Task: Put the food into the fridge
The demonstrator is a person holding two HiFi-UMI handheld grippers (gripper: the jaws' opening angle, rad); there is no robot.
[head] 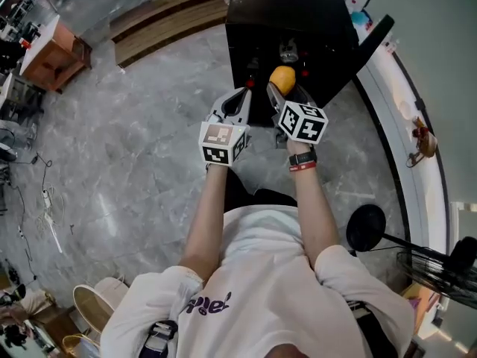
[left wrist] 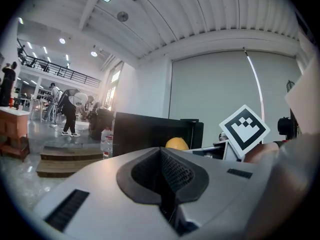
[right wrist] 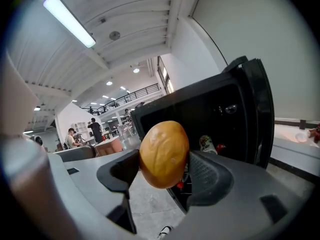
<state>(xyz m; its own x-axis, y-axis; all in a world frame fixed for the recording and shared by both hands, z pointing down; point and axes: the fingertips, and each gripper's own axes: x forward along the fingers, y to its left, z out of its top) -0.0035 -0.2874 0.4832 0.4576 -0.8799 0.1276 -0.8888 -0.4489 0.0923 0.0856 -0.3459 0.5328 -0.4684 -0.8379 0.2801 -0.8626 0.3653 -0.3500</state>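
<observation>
A round golden-yellow piece of food point(right wrist: 164, 154) sits between the pads of my right gripper point(right wrist: 159, 173), which is shut on it. In the head view the food point(head: 282, 78) is held just in front of the open black fridge point(head: 291, 21), whose door point(head: 371, 42) swings out to the right. Inside the fridge point(right wrist: 215, 109) I see a can point(right wrist: 205, 144) and a small red item point(right wrist: 220, 146). My left gripper point(head: 240, 101) hovers beside the right one, left of the opening. Its jaws are shut with nothing held point(left wrist: 163, 176).
Wooden steps point(head: 168, 17) lie left of the fridge, with a water bottle point(left wrist: 106, 140) on them. A wooden table point(head: 51, 54) stands at far left. A white ledge point(head: 406, 110) runs along the right. A black round base point(head: 365, 228) and a fan point(head: 447, 271) stand lower right.
</observation>
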